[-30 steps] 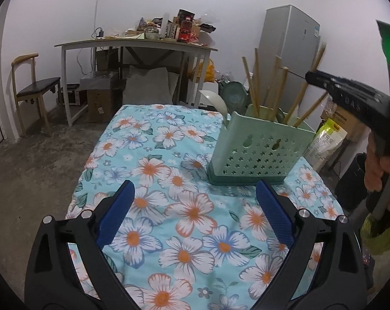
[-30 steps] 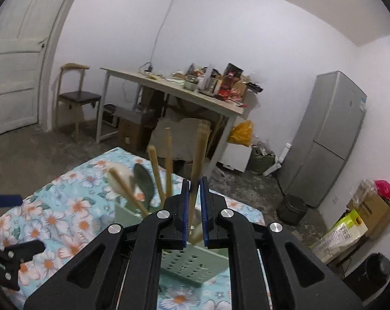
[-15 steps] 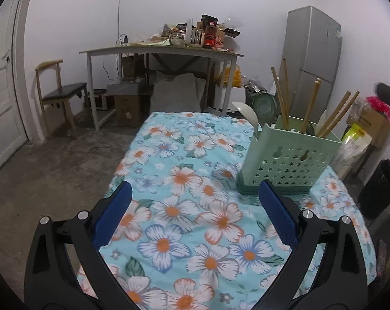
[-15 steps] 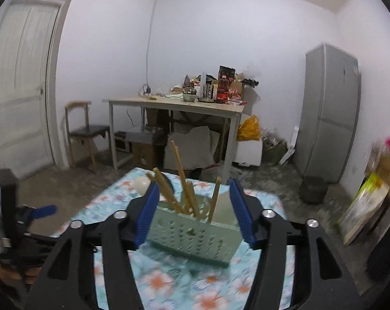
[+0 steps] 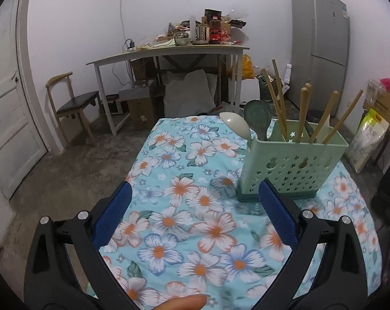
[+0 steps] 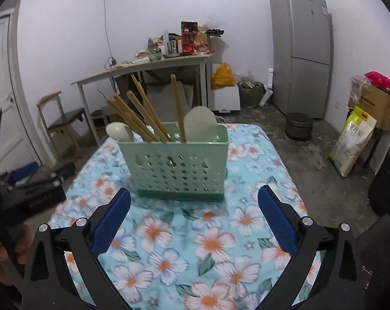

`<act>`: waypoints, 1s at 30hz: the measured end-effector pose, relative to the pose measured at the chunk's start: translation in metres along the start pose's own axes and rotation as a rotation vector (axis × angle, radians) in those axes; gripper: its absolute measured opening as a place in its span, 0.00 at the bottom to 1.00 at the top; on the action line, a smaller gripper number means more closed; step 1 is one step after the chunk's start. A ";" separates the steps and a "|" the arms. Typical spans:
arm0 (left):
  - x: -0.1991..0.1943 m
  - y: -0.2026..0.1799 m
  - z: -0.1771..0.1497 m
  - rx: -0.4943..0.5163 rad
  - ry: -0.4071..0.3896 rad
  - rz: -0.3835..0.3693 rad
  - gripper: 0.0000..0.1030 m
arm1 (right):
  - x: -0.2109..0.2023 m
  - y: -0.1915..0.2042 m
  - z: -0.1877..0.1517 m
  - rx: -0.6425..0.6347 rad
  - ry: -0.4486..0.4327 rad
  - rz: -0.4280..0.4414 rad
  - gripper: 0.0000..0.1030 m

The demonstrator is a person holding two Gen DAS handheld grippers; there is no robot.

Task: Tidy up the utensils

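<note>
A pale green perforated utensil holder stands upright on a small table with a floral cloth. It holds several wooden chopsticks, a white spoon and a green spoon. My left gripper is open and empty, above the cloth to the holder's left. My right gripper is open and empty, just in front of the holder. The left gripper's body shows at the left edge of the right wrist view.
A desk piled with bottles and boxes stands against the back wall, with a wooden chair at its left. A grey fridge stands at the right. Bags and boxes sit on the floor at the right. A door is at the left.
My right gripper let go of a chopstick into the holder, opened wide and drew back low in front of it. The left gripper stayed open and shifted slightly.
</note>
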State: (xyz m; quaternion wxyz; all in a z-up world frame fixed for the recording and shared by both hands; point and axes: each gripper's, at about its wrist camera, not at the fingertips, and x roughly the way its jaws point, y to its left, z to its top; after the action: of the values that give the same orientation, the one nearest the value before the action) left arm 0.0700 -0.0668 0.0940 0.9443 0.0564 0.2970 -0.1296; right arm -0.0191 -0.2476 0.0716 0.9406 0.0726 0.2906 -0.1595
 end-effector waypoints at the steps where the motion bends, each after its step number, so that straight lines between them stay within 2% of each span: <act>1: 0.000 -0.003 0.001 -0.009 0.006 0.000 0.92 | 0.001 0.000 -0.001 -0.003 0.003 -0.001 0.94; 6: 0.000 -0.014 0.001 -0.035 0.029 -0.017 0.92 | 0.005 -0.010 0.000 0.018 0.021 -0.018 0.94; 12: 0.000 -0.030 -0.002 -0.011 0.056 -0.026 0.92 | 0.008 -0.021 -0.003 0.017 0.045 -0.053 0.94; 21: 0.003 -0.044 -0.012 0.022 0.088 0.011 0.92 | 0.010 -0.036 -0.011 0.041 0.065 -0.072 0.94; 30: 0.009 -0.037 -0.014 0.010 0.115 0.048 0.92 | 0.014 -0.041 -0.010 0.057 0.077 -0.083 0.94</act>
State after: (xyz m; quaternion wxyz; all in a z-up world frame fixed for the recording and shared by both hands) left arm 0.0591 -0.1013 0.0765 0.9282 0.0756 0.3489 -0.1048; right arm -0.0274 -0.2879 0.0531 0.9189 0.0932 0.3246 -0.2038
